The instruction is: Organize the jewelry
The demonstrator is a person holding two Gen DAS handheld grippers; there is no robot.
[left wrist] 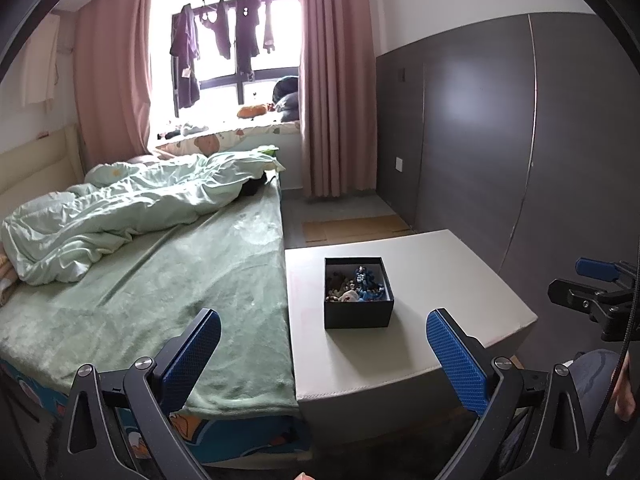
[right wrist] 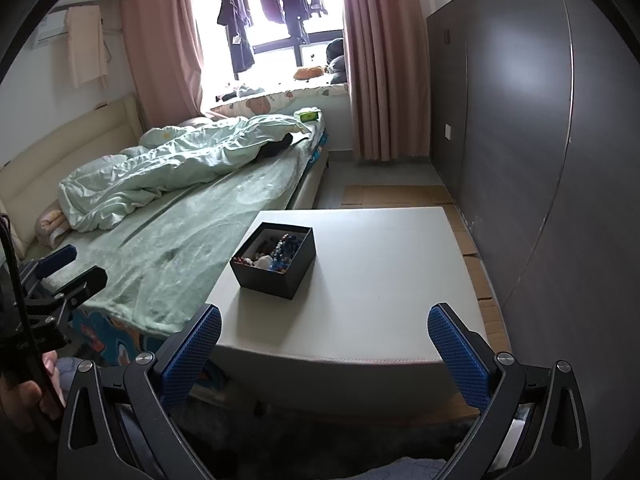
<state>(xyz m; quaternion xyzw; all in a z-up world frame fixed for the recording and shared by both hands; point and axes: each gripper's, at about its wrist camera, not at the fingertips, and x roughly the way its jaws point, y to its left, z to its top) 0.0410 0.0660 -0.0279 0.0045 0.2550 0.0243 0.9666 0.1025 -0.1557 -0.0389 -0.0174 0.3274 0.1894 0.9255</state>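
Jewelry [left wrist: 357,285]: a heap of beads, blue, white and brown, lying inside the black box.
Black box [left wrist: 357,314]: open on top, no lid on it. It sits on the white table, nearer the bed side. No words can be read on it.
White table [left wrist: 440,280]: the box is the only thing on it.
Left gripper [left wrist: 323,360]: near the box, on the side nearest the camera, held above the table edge. Its blue fingers stand wide apart and hold nothing.
Right gripper [right wrist: 324,354]: also on the near side of the box, not touching it. Fingers wide apart, nothing between them.
Bed [left wrist: 168,272]: just beside the table, past the box, with a green cover.
Pink curtains [left wrist: 338,80]: far behind the box, by the window.
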